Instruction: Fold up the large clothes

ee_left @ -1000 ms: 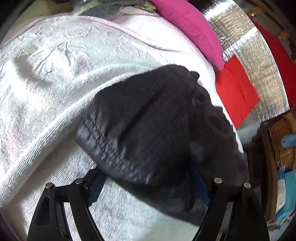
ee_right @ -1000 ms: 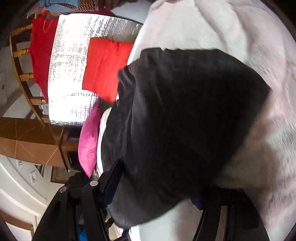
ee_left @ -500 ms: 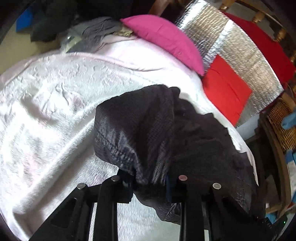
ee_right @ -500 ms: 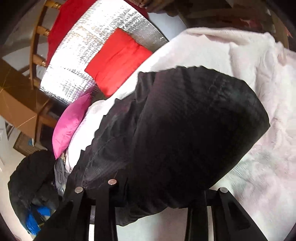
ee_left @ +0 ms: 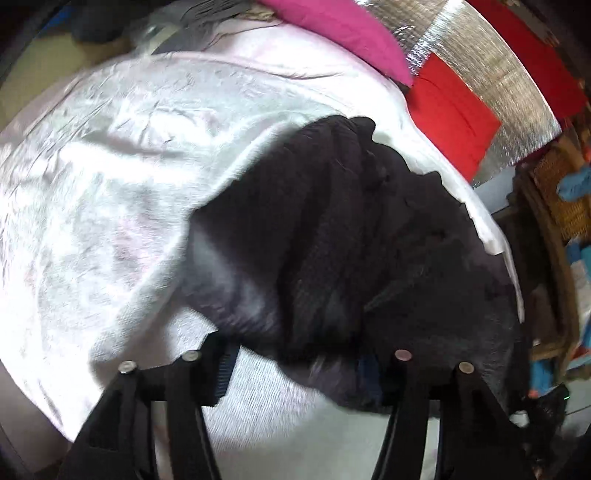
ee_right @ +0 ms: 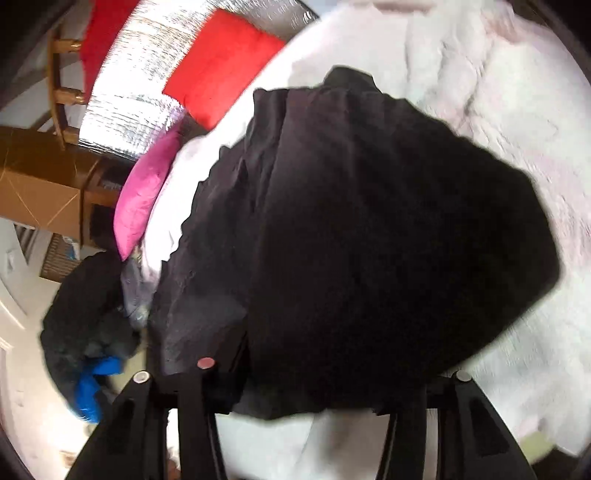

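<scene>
Though blurred at the edges, plain enough in both wrist views: garment [ee_left: 369, 240], black, heaped in a crumpled mound on the bedspread [ee_left: 110, 184], near the side of the bed that faces the red cushion [ee_left: 450, 110]. Seen from the left gripper [ee_left: 295, 369]: jaws released, spread well apart, with blue pads [ee_left: 225, 369] showing on the inner faces. Nothing pinched between them; near hem of the garment sagging into the gap and touching the right-hand finger, just short of the left-hand one. Ribbed or quilted texture running across the mound, a greyer, shinier patch on its near left flank.

Seen from the right gripper [ee_right: 332, 376]: jaws likewise parted wide, fingertips buried under the cloth, so no telling whether the tips touch the fabric from below or merely sit beneath it. Garment filling most of this view, smooth and dark on the right, creased and folded over itself on the left, lower edge hanging over the finger bases.

Around the bed: pink pillow [ee_left: 332, 26] at the far end of the bedspread, lying just beside the red cushion; cushion resting against a silver foil sheet [ee_left: 480, 48]. Wicker basket [ee_left: 569, 206] off to the right in the left view. Down on the floor in the right view, dark pile [ee_right: 85, 314] with something bright blue [ee_right: 88, 391] at its lower edge, well apart from the garment.
</scene>
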A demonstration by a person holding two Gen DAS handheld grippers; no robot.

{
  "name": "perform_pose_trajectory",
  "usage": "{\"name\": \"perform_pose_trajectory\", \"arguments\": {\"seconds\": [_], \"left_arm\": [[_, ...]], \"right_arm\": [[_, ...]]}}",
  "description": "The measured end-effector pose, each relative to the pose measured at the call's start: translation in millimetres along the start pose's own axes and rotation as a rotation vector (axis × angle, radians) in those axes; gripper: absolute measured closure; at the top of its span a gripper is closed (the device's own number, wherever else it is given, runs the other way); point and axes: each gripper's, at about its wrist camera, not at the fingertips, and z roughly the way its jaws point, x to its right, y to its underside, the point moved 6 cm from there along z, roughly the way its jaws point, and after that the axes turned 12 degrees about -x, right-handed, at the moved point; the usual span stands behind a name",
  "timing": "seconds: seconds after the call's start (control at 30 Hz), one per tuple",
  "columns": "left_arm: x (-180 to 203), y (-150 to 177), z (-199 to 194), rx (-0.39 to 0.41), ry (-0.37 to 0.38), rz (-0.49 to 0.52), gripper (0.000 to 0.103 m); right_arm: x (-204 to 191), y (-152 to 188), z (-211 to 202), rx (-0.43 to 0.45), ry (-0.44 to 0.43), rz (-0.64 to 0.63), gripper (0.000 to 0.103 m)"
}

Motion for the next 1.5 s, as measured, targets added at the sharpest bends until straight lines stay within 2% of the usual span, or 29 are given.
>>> {"name": "perform_pose_trajectory", "arguments": {"seconds": [0.07,0.13,0.2,0.27,0.3,0.37,0.43,0.6,0.67,0.7,0.73,0.77,0.83,0.93,1.0,1.07,1.1,1.13,1.2,1.23,1.27,1.3,1.37,1.47,1.5], "left_arm": [[-5,5,-18,-0.036,0.024,0.005,0.043],[-17,15,-44,0.005,0.069,-0.008,0.039],[-24,4,-69,0.096,0.007,-0.021,0.036],[-19,-13,-82,0.171,-0.075,0.032,0.028],[-11,-27,-81,0.189,-0.123,0.067,0.021],[0,-47,-70,0.175,-0.157,0.089,0.018],[12,-71,-44,0.120,-0.153,0.079,0.018],[36,-110,16,0.092,-0.146,0.072,0.019],[42,-117,33,0.080,-0.107,0.064,0.031],[47,-119,43,0.062,-0.084,0.071,0.048],[51,-124,47,0.053,-0.092,0.070,0.056],[53,-125,51,0.062,-0.117,0.073,0.059],[60,-129,52,0.087,-0.137,0.096,0.073],[76,-135,45,0.142,-0.127,0.111,0.082],[92,-141,44,0.174,-0.115,0.148,0.084],[97,-144,52,0.189,-0.160,0.164,0.081],[94,-145,62,0.178,-0.219,0.166,0.070],[89,-143,69,0.163,-0.256,0.162,0.066],[87,-141,72,0.163,-0.272,0.159,0.066],[89,-138,65,0.180,-0.286,0.172,0.063],[90,-135,61,0.186,-0.307,0.181,0.061],[90,-131,54,0.198,-0.338,0.190,0.060],[88,-123,40,0.229,-0.373,0.187,0.060],[92,-104,11,0.287,-0.361,0.210,0.055],[96,-93,1,0.310,-0.355,0.232,0.050]], "right_arm": [[-9,9,-18,-0.065,-0.008,-0.052,0.048],[-15,16,-35,-0.085,0.023,-0.115,0.048],[-26,11,-54,-0.060,0.056,-0.181,0.048],[-45,-15,-72,0.051,0.094,-0.233,0.043],[-53,-33,-79,0.116,0.115,-0.242,0.037],[-64,-64,-80,0.209,0.153,-0.252,0.031],[-71,-106,-70,0.278,0.194,-0.247,0.031],[-70,-175,-3,0.229,0.202,-0.201,0.031],[-58,-191,15,0.224,0.235,-0.168,0.031],[-53,-197,23,0.221,0.252,-0.167,0.032],[-50,-202,34,0.200,0.260,-0.177,0.043],[-48,-205,41,0.186,0.281,-0.183,0.073],[-47,-205,46,0.185,0.351,-0.202,0.080],[-59,-205,21,0.300,0.371,-0.235,0.083],[-66,-207,5,0.367,0.359,-0.247,0.083],[-61,-213,4,0.401,0.383,-0.236,0.083],[-54,-216,8,0.400,0.396,-0.224,0.083],[-42,-220,17,0.386,0.406,-0.205,0.083],[-14,-226,42,0.272,0.329,-0.132,0.078],[-8,-226,41,0.251,0.274,-0.090,0.076],[-8,-226,34,0.263,0.220,-0.076,0.068],[-11,-223,24,0.279,0.171,-0.078,0.054],[-15,-212,-2,0.323,0.140,-0.070,0.025],[-23,-184,-39,0.396,0.093,-0.100,0.025],[-27,-172,-48,0.400,0.096,-0.125,0.025]]}}
